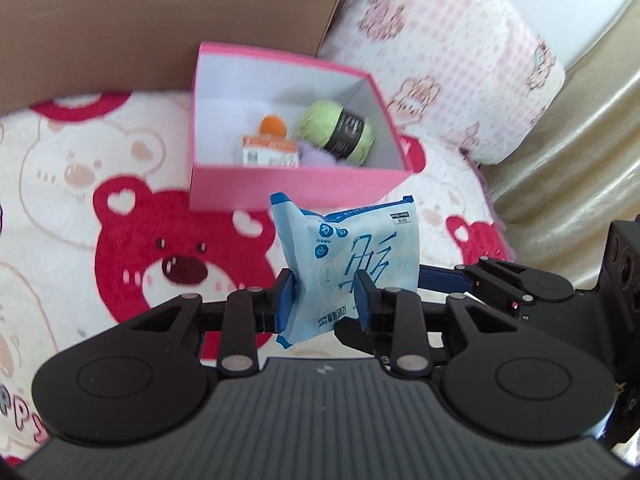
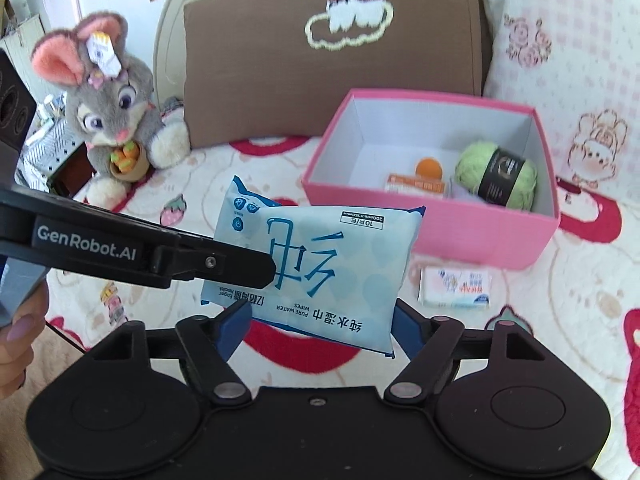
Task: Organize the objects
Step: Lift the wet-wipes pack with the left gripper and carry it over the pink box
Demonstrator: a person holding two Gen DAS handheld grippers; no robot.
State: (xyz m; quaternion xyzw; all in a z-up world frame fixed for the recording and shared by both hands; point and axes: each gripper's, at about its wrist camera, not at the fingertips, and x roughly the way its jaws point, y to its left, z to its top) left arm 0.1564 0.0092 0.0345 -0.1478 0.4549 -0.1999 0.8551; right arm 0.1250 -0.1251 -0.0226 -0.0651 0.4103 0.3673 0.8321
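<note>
A home bedroom: a bear-print blanket (image 2: 520,320) on a bed, a brown pillow (image 2: 280,80) and a plush rabbit (image 2: 116,108) at its head.

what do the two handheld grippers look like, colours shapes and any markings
Both grippers, left gripper and right gripper, are matte black, with ribbed bodies, rounded disc-shaped housings on either side, and linkage bars joined by silver pivot pins. Their fingers carry blue pads. In the right wrist view, the left gripper's side bears white "GenRobot.AI" lettering. No cables show.

Bright, even daylight; slight motion blur throughout, with strong fisheye bending at edges.
</note>
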